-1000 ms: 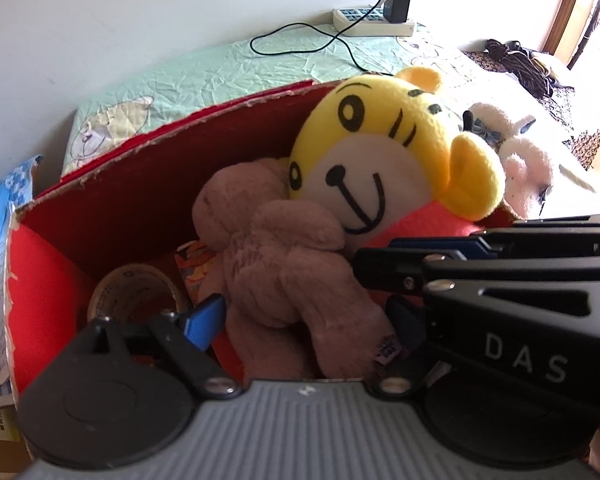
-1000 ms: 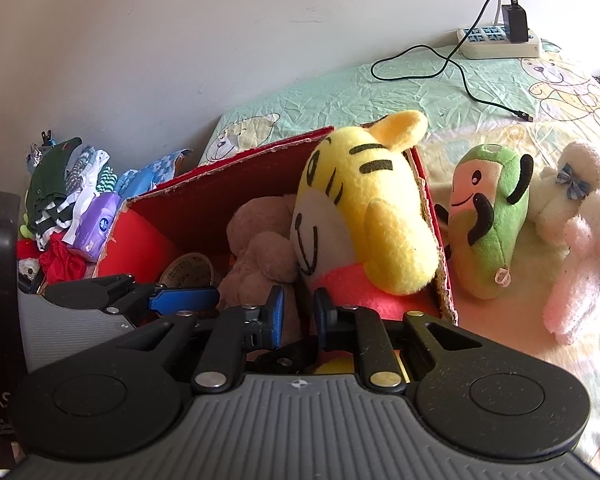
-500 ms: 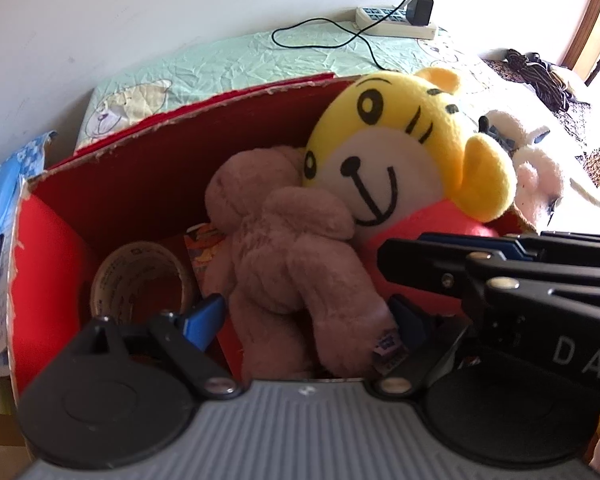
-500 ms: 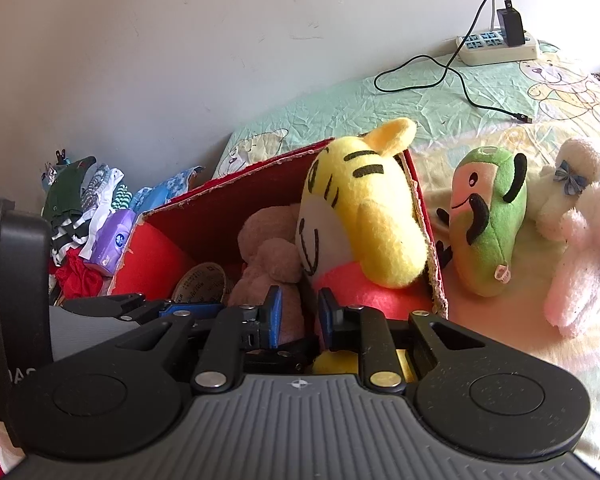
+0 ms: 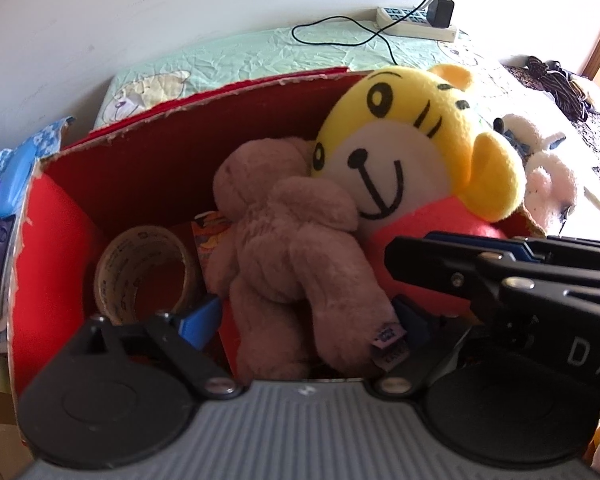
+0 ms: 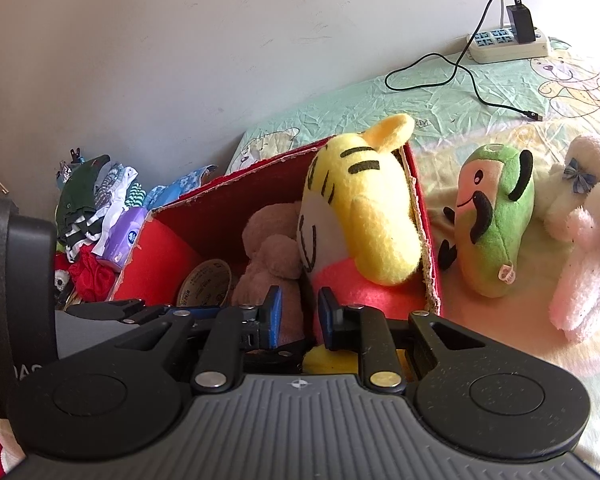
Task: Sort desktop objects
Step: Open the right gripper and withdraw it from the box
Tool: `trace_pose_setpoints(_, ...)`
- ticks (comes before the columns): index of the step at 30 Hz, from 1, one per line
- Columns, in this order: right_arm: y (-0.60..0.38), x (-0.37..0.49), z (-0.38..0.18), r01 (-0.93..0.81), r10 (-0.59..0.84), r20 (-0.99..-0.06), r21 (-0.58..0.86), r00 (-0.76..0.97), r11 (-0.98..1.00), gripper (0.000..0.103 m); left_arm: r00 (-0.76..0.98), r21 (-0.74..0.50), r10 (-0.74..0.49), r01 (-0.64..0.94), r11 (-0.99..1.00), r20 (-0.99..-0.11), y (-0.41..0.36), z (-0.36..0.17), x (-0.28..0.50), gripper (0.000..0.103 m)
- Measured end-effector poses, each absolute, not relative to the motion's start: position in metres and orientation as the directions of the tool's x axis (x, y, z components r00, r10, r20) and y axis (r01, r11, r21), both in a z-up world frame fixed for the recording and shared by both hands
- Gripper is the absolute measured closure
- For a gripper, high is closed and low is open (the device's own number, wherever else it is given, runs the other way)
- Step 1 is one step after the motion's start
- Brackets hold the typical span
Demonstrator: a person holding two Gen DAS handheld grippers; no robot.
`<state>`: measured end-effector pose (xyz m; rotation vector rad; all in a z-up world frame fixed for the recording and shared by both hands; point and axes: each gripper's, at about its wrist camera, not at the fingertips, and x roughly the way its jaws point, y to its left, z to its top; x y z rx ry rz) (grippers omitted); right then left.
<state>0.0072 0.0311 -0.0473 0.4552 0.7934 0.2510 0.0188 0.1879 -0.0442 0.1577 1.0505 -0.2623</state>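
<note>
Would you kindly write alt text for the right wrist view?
A red cardboard box holds a yellow tiger plush, a brown plush and a tape roll, seen past the right tool, jaws slightly apart. A green plush and white plush lie beside the box on a bedsheet.

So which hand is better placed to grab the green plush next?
Probably the right. The green plush lies on the bed just outside the red box, on the right gripper's side, its fingers empty. The left gripper straddles the brown plush inside the box.
</note>
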Motion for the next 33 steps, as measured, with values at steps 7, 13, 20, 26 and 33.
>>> trace_pose_setpoints(7, 0.018, -0.002, -0.043, -0.123, 0.47, -0.563, 0.545, 0.68, 0.83, 0.08, 0.511, 0.041, -0.078, 0.218, 0.975, -0.856, 0.186, -0.032, 0.007, 0.011)
trace_pose_setpoints(13, 0.008, -0.011, -0.037, -0.194, 0.539, -0.506, 0.582, 0.674, 0.79, 0.079, 0.556, 0.086, -0.025, 0.172, 0.981, -0.831, 0.182, -0.015, -0.008, 0.01)
trace_pose_setpoints(20, -0.013, -0.02, -0.032, -0.253, 0.602, -0.446, 0.623, 0.662, 0.74, 0.078, 0.582, 0.099, 0.006, 0.127, 0.987, -0.813, 0.172, 0.001, -0.022, 0.01)
trace_pose_setpoints(26, -0.046, -0.029, -0.027, -0.275, 0.631, -0.374, 0.667, 0.68, 0.693, 0.074, 0.613, 0.111, 0.011, 0.126, 0.986, -0.79, 0.152, 0.015, -0.029, 0.01)
trace_pose_setpoints(33, -0.096, -0.034, -0.032, -0.226, 0.607, -0.343, 0.71, 0.717, 0.667, 0.074, 0.646, 0.081, -0.044, 0.162, 0.983, -0.762, 0.116, 0.028, -0.033, 0.01)
